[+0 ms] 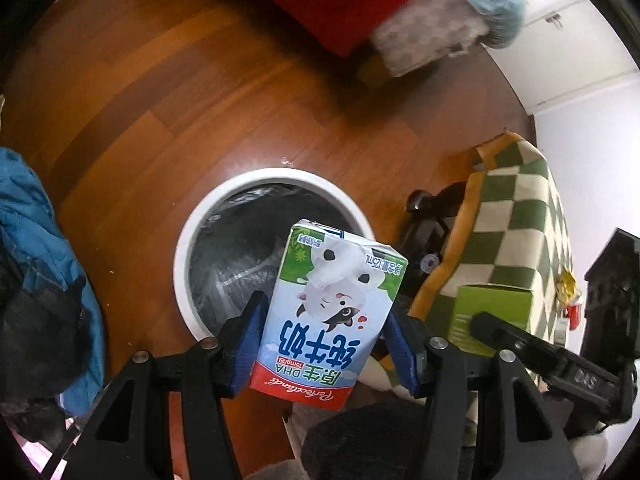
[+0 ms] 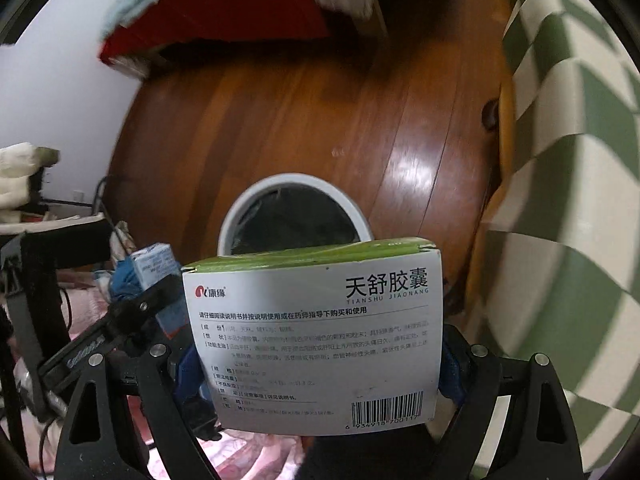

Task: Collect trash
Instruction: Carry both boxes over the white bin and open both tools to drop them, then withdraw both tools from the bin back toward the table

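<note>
Left wrist view. My left gripper [image 1: 325,338] is clamping a milk carton [image 1: 329,314], blue pads [image 1: 249,342] pressing both of its narrow sides. The carton is sitting upside down in the jaws, cow print and blue lettering facing the camera, its far end tilting slightly right. It is hanging above the near rim of a white bin [image 1: 188,240] standing on the wood floor [image 1: 160,112]. The bin's black liner [image 1: 236,248] is showing inside; I cannot tell what lies in it. A checkered cloth [image 1: 516,216] is draping down at the right, just beside the bin. My right gripper [image 1: 532,350] is showing at the lower right with a green-sided box [image 1: 490,308] in it. Blue fabric [image 1: 28,216] is bunching at the left edge. A red thing [image 1: 332,4] is blurring at the top.

Right wrist view. My right gripper [image 2: 316,364] is gripping the box [image 2: 316,340], jaws closing on its left and right ends. The box's white face with black print and a barcode is facing the camera, its green edge pointing away. It is hovering over the near side of the bin [image 2: 256,196], hiding that part of the rim. The left gripper [image 2: 132,308] is showing at the left with the carton [image 2: 154,264] in it. The cloth [image 2: 560,168] is filling the right side. The floor [image 2: 320,120] is stretching beyond the bin.
</note>
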